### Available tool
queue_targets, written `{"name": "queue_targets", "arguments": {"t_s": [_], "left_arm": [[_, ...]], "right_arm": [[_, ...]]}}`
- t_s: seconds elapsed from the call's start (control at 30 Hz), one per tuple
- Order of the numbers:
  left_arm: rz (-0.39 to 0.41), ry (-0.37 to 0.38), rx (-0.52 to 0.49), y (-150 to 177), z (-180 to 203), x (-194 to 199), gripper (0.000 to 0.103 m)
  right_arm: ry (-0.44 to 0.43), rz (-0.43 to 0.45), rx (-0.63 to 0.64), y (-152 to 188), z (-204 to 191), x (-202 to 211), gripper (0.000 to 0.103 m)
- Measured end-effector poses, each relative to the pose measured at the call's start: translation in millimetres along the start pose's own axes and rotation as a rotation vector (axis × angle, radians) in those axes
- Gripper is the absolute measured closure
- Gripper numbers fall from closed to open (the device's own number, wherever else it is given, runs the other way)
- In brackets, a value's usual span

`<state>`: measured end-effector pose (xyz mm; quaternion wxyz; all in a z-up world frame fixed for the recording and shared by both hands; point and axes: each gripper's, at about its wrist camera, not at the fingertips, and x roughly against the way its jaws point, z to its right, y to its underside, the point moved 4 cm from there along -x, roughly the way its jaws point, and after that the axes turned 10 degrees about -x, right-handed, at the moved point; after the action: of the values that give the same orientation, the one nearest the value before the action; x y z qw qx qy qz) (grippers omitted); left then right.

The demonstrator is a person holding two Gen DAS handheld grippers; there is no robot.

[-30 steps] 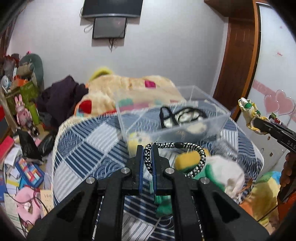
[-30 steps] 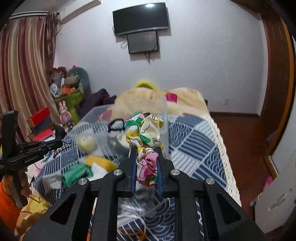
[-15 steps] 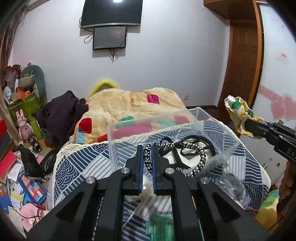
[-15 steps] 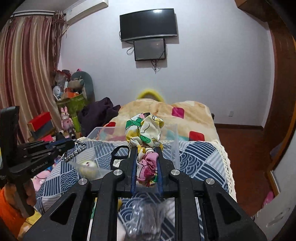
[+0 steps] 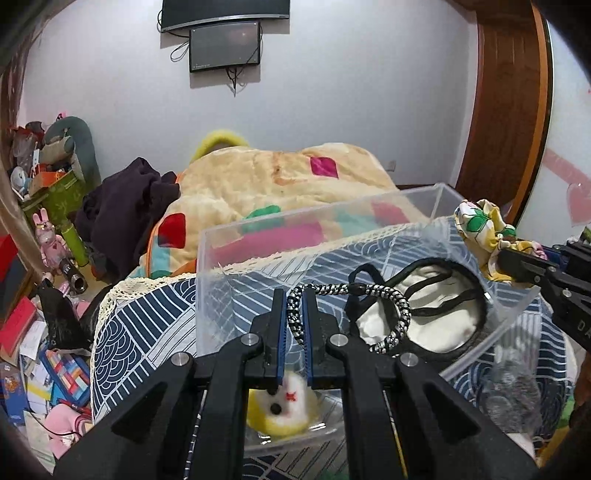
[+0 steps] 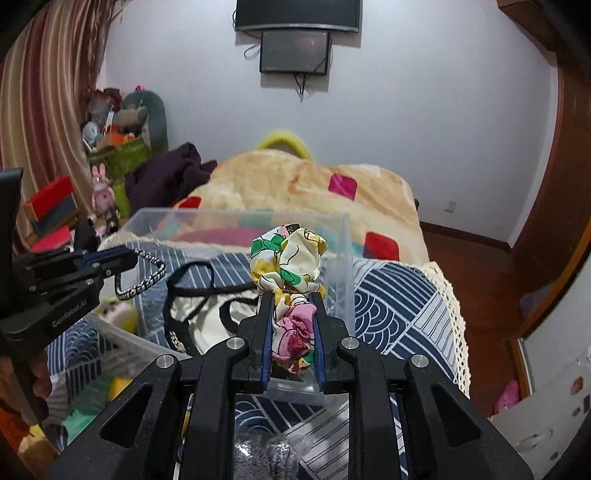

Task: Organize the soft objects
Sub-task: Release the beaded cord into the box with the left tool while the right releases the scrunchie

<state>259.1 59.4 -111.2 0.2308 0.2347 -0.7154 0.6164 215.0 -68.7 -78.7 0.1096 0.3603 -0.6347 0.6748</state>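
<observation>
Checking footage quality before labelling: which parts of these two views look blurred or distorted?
Left wrist view: braided hair tie sharp, yellow plush toy soft, edges bowed. Right wrist view: floral scrunchie crisp, clear plastic bin fairly clear, corners vignetted.

- TV (image 6: 297, 14) high on the wall, small screen (image 6: 294, 51) just below
- Cream quilt (image 5: 273, 181) with coloured patches, heaped on the bed (image 6: 399, 295)
- Dark clothes (image 5: 125, 206) left of the quilt
- Pink rabbit figure (image 5: 50, 240) among floor clutter
- Striped curtain (image 6: 40, 103) at left
- Wooden door (image 5: 506, 110) at right
</observation>
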Motion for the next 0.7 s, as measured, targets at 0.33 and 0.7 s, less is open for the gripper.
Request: {"name": "queue_targets", "arguments": {"t_s": [0.33,0.7], "left_arm": [[-0.009,0.033,-0.049,5.2,13.4,8.5,0.088],[0.096,0.074,-0.054,9.3,14.4,77.6,0.032]], "right_arm": [[0.009,-0.009,0.038,3.5,1.5,4.3,0.068],[-0.036,0.120,0.005,-0.7,4.7,62.3,0.034]]}}
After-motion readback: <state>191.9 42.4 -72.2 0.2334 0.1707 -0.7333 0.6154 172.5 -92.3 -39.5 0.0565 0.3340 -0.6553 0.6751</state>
